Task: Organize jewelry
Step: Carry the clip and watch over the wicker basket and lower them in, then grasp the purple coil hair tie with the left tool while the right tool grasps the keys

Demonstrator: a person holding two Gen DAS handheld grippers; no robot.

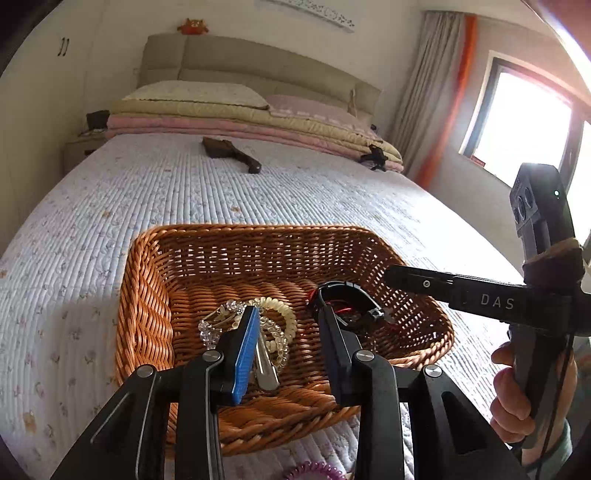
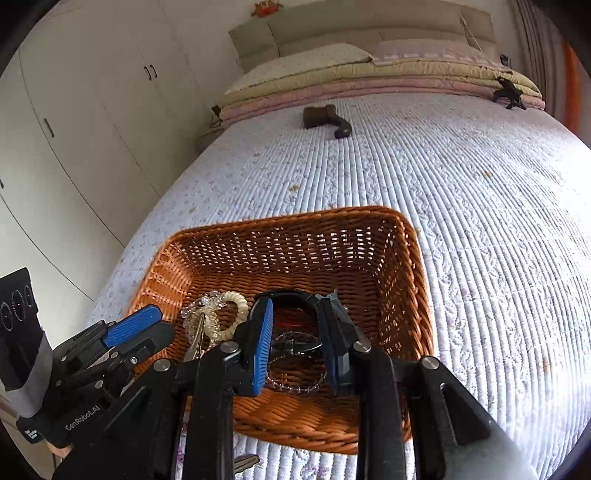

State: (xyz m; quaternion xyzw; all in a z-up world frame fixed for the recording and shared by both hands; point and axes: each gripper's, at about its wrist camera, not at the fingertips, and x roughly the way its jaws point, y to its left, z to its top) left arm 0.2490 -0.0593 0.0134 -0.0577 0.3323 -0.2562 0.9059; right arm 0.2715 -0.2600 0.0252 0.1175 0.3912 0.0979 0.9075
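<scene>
Silver hair clip (image 1: pixel 266 365) lies loose between the parted left jaws.

Bedroom with a wide bed (image 1: pixel 147 192) under a pale quilted, ribbed bedspread with a faint floral print. Padded beige headboard (image 1: pixel 236 59) against the far wall, a small orange soft toy (image 1: pixel 192 26) on top. Folded pink and cream quilts (image 1: pixel 258 125) stacked at the head, pillows (image 1: pixel 195 94) above. White built-in wardrobe doors (image 2: pixel 92 122) with dark handles to the left. Bright, overexposed window (image 1: pixel 524 125) to the right, dark-framed, flanked by grey and orange curtains (image 1: pixel 432 85). Low nightstand (image 1: pixel 79 149) beside the bed.
</scene>
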